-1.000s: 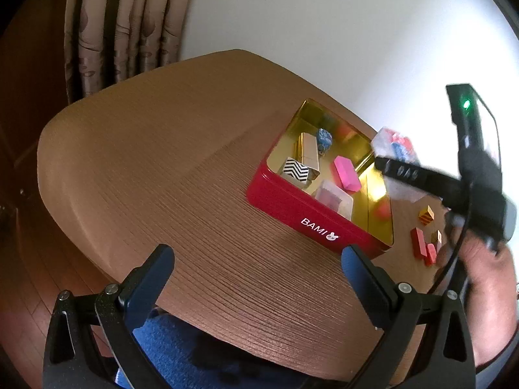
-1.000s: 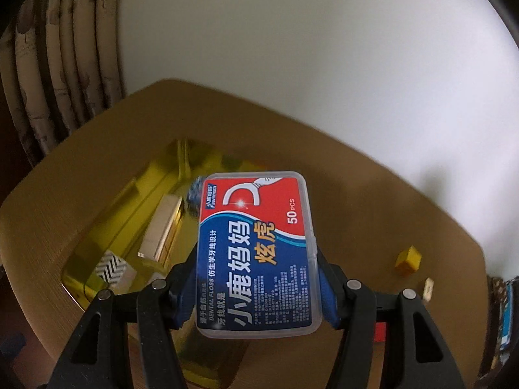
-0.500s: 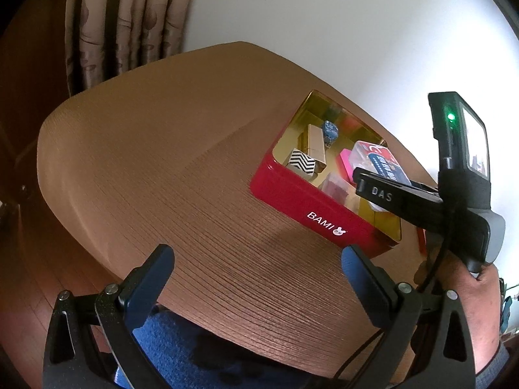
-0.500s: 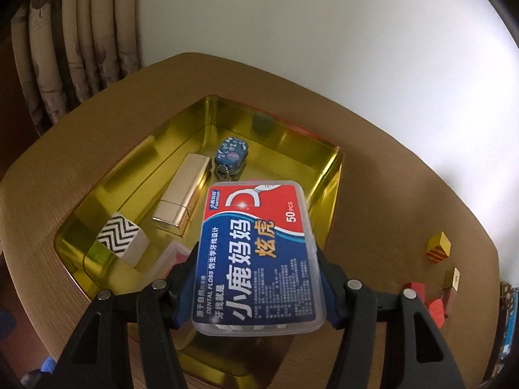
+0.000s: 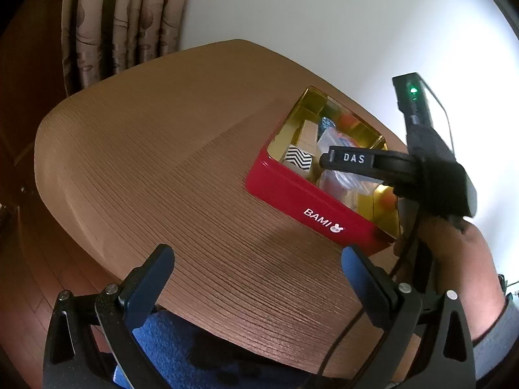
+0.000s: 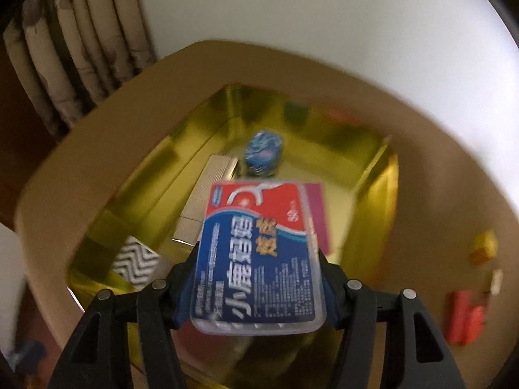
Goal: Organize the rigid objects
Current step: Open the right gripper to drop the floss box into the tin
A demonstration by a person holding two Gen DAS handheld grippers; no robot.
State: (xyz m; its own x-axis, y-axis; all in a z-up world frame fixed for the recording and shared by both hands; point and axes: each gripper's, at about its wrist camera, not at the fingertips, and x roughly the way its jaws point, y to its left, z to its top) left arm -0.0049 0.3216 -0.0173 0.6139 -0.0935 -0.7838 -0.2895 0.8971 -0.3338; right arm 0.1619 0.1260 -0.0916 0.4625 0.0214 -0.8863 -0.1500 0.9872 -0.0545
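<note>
My right gripper (image 6: 258, 287) is shut on a clear dental floss box (image 6: 259, 256) with a red and blue label, held low inside the red tin (image 5: 305, 194) with its gold interior (image 6: 373, 194). The view is blurred. In the tin lie a zigzag black-and-white block (image 6: 136, 261), a gold bar (image 6: 207, 191), a blue round case (image 6: 262, 147) and a pink block (image 6: 319, 214). In the left wrist view the right gripper (image 5: 353, 159) reaches into the tin with the floss box (image 5: 337, 139). My left gripper (image 5: 256, 278) is open and empty over the table's near edge.
The round brown table (image 5: 146, 149) carries the tin. Loose yellow (image 6: 485, 246) and red blocks (image 6: 465, 319) lie on the table right of the tin. A curtain (image 5: 120, 19) and white wall stand behind. A blue cloth (image 5: 181, 353) shows below the table edge.
My right gripper has moved down and forward into the tin with the floss box. The left gripper has stayed still and open.
</note>
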